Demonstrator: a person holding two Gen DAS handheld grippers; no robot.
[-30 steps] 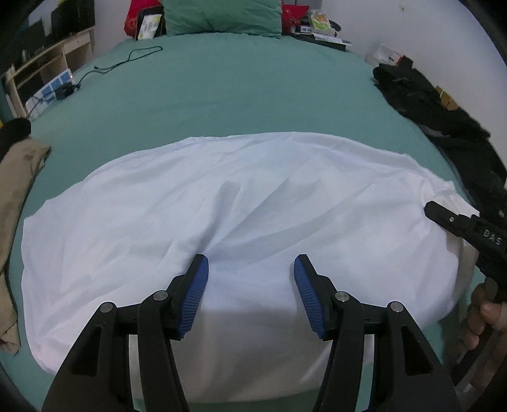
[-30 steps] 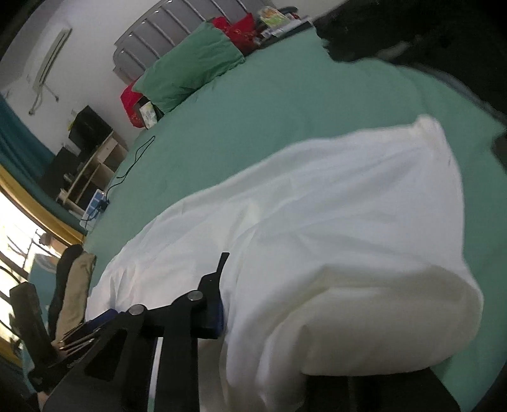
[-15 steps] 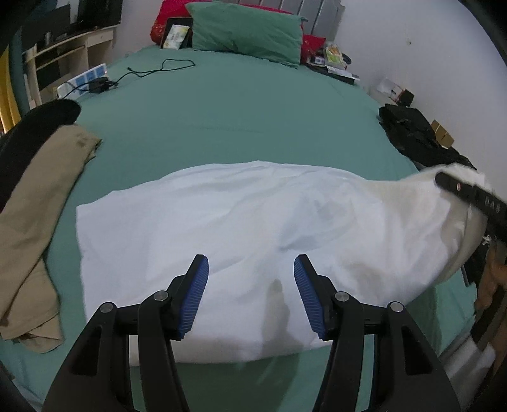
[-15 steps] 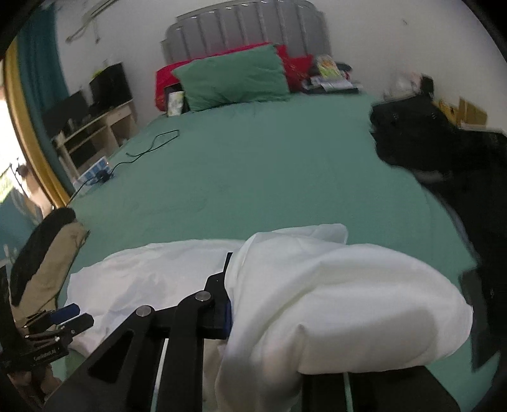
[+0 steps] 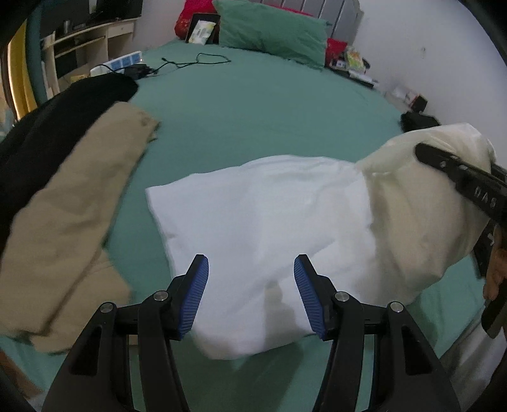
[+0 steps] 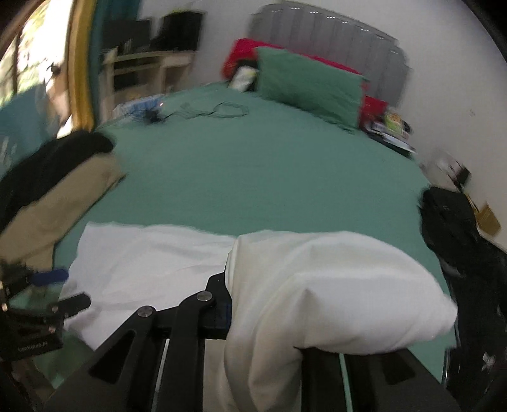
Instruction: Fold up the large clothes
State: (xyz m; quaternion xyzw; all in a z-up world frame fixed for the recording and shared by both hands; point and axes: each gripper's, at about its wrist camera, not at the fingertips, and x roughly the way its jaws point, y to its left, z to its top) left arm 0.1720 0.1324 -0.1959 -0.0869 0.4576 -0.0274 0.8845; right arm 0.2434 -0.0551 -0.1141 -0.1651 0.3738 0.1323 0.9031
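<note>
A large white garment [image 5: 269, 222] lies on the green bed [image 5: 253, 107]. My left gripper [image 5: 251, 269] is open and empty, hovering over the garment's near edge. My right gripper [image 6: 240, 304] is shut on the garment's right end [image 6: 317, 285], which drapes over its fingers and hides the right one. That raised end also shows at the right of the left wrist view [image 5: 421, 202], folded up over the rest of the cloth. The left gripper shows at the left edge of the right wrist view [image 6: 47, 285].
A tan garment [image 5: 69, 206] and a black one [image 5: 57, 107] lie on the bed's left side. Black clothes [image 6: 456, 222] lie at the right edge. A green pillow [image 5: 269, 28], a cable [image 5: 190, 61] and clutter sit at the head of the bed.
My right gripper has lifted the garment's right end and carried it leftward over the rest. The left gripper has pulled back and turned left, staying open.
</note>
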